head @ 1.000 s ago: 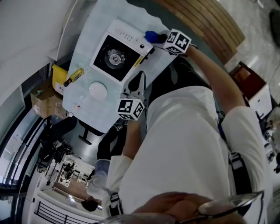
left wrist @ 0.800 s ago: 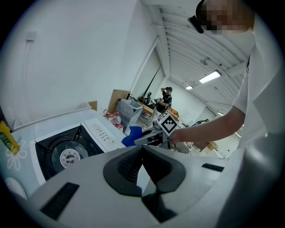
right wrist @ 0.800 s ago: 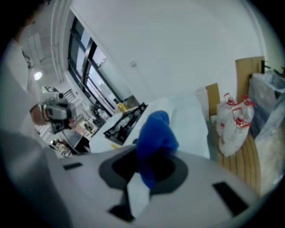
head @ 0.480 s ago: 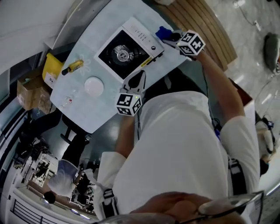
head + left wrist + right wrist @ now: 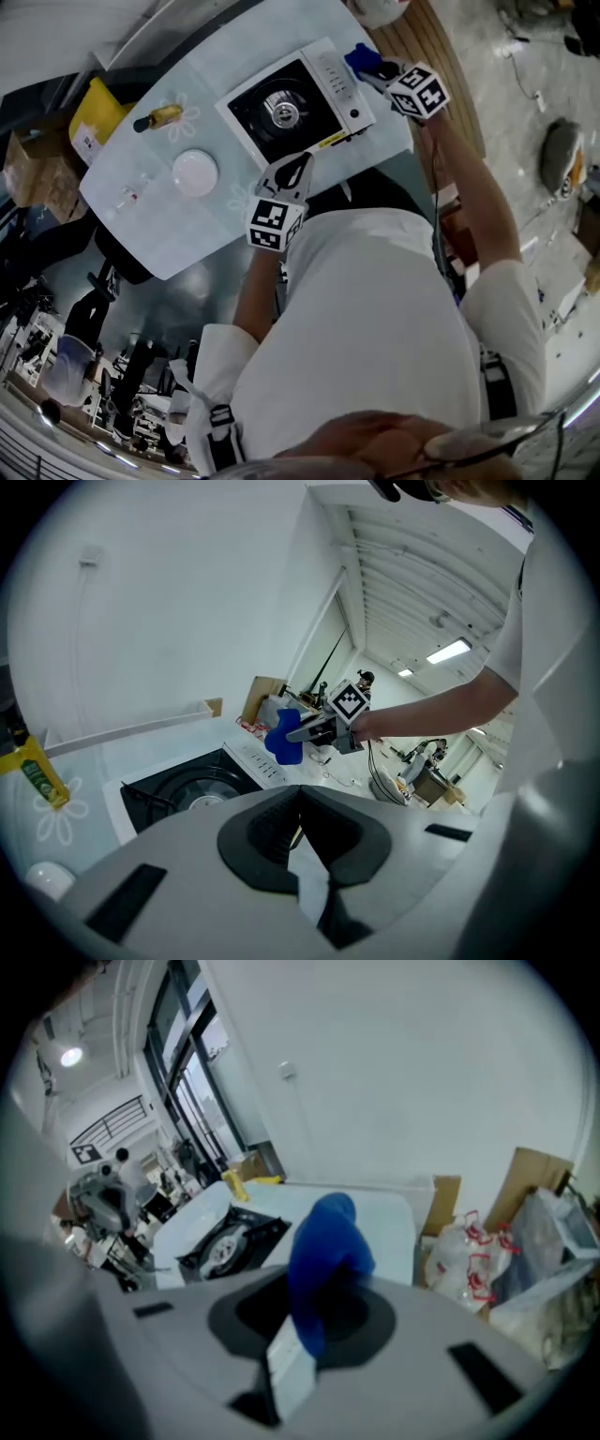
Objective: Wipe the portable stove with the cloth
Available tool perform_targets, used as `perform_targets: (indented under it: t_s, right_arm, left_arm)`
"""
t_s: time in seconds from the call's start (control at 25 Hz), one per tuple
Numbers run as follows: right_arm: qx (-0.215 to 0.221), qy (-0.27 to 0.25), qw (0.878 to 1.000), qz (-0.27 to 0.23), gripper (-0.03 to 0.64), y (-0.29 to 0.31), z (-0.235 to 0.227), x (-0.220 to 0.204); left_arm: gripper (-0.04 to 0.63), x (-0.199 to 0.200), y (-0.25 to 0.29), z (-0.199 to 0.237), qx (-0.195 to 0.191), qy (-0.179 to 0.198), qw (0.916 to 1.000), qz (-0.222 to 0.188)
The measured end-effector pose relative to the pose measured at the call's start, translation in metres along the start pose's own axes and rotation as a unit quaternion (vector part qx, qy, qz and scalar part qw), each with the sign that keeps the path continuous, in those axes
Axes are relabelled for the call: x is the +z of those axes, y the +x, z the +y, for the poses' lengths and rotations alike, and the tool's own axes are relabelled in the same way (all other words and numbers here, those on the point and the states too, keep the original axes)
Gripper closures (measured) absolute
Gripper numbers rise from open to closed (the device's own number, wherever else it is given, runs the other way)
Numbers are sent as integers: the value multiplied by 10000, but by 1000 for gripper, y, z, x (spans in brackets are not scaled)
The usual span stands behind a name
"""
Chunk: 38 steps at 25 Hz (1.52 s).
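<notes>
The pale tabletop (image 5: 187,234) has flower shapes printed on it. The stove (image 5: 295,108) sits on it, white with a black top and a round burner in the middle. A white strip along one side has a row of small marks, and there is a yellow sticker (image 5: 330,141) on its near side. The writing on both is too small to read.

The right hand-held gripper (image 5: 378,71) is clenched on the blue cloth (image 5: 360,59). It holds the cloth in the air, just over the stove's white strip. The left hand-held gripper (image 5: 298,161) is squeezed closed with nothing in it, just beside the stove's near edge.

A white round dish (image 5: 195,173) sits near the stove; I cannot tell what is in it. A small yellow bottle (image 5: 157,118) with a dark cap lies farther along, its label unreadable.
</notes>
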State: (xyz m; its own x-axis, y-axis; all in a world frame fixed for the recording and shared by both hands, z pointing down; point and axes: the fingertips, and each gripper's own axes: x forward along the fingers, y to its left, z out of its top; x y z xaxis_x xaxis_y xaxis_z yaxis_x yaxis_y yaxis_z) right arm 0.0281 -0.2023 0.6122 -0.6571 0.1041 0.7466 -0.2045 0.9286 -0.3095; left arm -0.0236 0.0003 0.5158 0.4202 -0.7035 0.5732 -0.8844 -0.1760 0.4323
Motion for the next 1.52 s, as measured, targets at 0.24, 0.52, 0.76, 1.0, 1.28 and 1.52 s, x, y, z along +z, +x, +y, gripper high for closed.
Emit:
perform_targets:
  t_s: [0.24,0.52,0.76,1.0,1.28,1.52]
  right_arm:
    - [-70,-430,9988,220,538,32,-18,42]
    - [-239,-938,9940,520,538,61,-26,81]
    - [-229,-1547,9842,834,538,82,-42,109]
    - [312,-1774,9739,1380,537,112,-47,112]
    - [1003,-1538,9601,2111,538,146,-46,82]
    - [1731,-406,9500,2567,538,152,-35,62]
  left_arm:
    - [565,1,-15,26,80,-302,9994,-116]
    - [565,6,-30,43,74,-459,9984,-328]
    - [565,2,-38,58,401,-726,9951,-545]
    - [565,3,-46,58,736,-909,9906,-711]
    - [565,-12,-43,51,1158,-1340,9813,-754]
    - [565,-18,-36,45,1449,-1503,9755,-697]
